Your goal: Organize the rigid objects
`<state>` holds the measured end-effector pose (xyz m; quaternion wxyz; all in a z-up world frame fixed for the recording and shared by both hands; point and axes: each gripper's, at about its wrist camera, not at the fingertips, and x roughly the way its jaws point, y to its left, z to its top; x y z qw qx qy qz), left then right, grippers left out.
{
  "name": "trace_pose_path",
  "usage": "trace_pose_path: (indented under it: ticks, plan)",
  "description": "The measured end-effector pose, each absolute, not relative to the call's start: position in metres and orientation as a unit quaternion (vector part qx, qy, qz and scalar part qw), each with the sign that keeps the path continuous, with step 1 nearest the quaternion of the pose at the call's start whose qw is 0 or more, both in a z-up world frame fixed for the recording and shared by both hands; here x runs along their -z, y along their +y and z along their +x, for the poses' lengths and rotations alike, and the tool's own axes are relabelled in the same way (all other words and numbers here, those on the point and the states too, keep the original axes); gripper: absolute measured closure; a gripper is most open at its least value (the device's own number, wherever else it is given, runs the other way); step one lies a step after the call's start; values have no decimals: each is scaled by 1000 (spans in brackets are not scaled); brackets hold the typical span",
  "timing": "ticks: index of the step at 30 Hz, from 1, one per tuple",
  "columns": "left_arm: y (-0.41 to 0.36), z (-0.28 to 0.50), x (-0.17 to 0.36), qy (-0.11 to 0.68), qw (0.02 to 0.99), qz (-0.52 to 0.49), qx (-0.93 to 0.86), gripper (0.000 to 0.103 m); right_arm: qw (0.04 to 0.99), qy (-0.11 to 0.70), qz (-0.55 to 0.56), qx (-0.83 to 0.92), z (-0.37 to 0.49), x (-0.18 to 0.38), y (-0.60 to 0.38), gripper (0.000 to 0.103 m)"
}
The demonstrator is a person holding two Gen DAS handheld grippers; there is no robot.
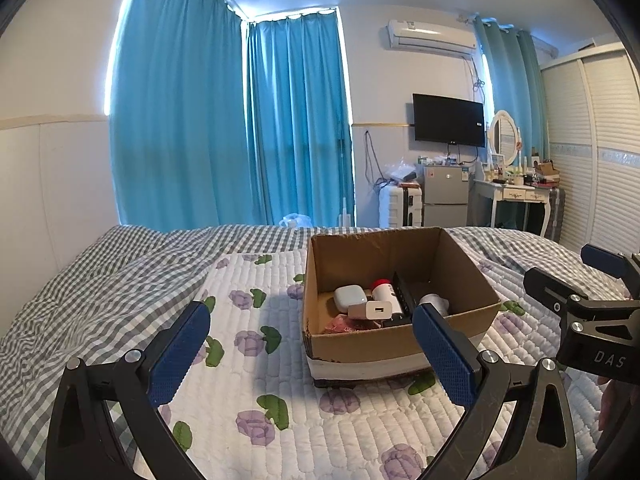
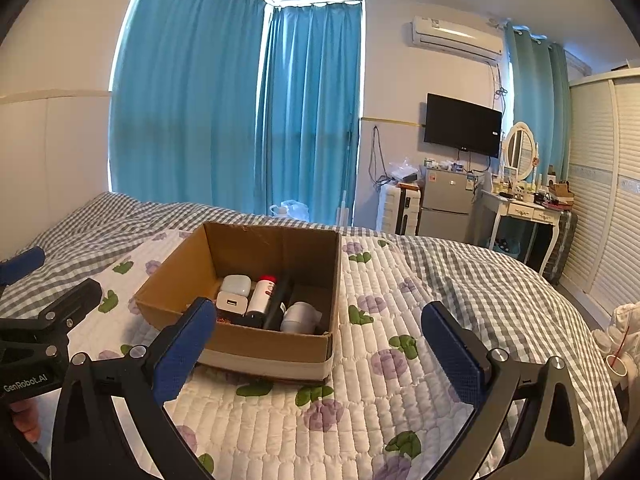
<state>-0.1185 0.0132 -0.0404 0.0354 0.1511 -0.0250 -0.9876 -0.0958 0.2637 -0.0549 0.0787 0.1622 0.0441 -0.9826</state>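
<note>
A brown cardboard box (image 1: 464,276) (image 2: 180,270) stands on the flowered quilt. It holds a white earbud case (image 1: 350,295) (image 2: 236,283), a white USB charger (image 1: 370,311) (image 2: 232,303), a white bottle with a red cap (image 1: 386,290) (image 2: 263,292), a long black object (image 2: 278,304), a white round item (image 1: 434,302) (image 2: 298,316) and something pink (image 1: 344,325). My left gripper (image 1: 312,354) hovers open just short of the box's near wall, nothing between its blue pads. My right gripper (image 2: 320,352) is open to the box's right front, also holding nothing.
The flowered quilt (image 1: 248,364) (image 2: 400,408) lies over a grey checked bedspread (image 1: 80,288) (image 2: 480,280). Beyond the bed are blue curtains (image 1: 224,120), a small fridge (image 2: 446,200), a suitcase (image 1: 400,202), a dressing table (image 2: 520,208) and a wardrobe (image 2: 608,184). A hand shows at the lower left of the right wrist view.
</note>
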Motion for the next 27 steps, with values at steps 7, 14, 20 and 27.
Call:
trace_pose_path:
  ticks: [7,14,20,27]
  plan:
    - [12,-120,41,-20,35,156,987,0,76,41,168,982,-98,56,265,0]
    - [12,-120,41,-20,31,160,986,0,72,42,174,981,-101,59,265,0]
    - [11,-122,42,-16,30,161,986,0,71,39,179,981,-103,60,266,0]
    - [11,-122,41,-16,30,161,986,0,70,40,182,980,-104,62,266,0]
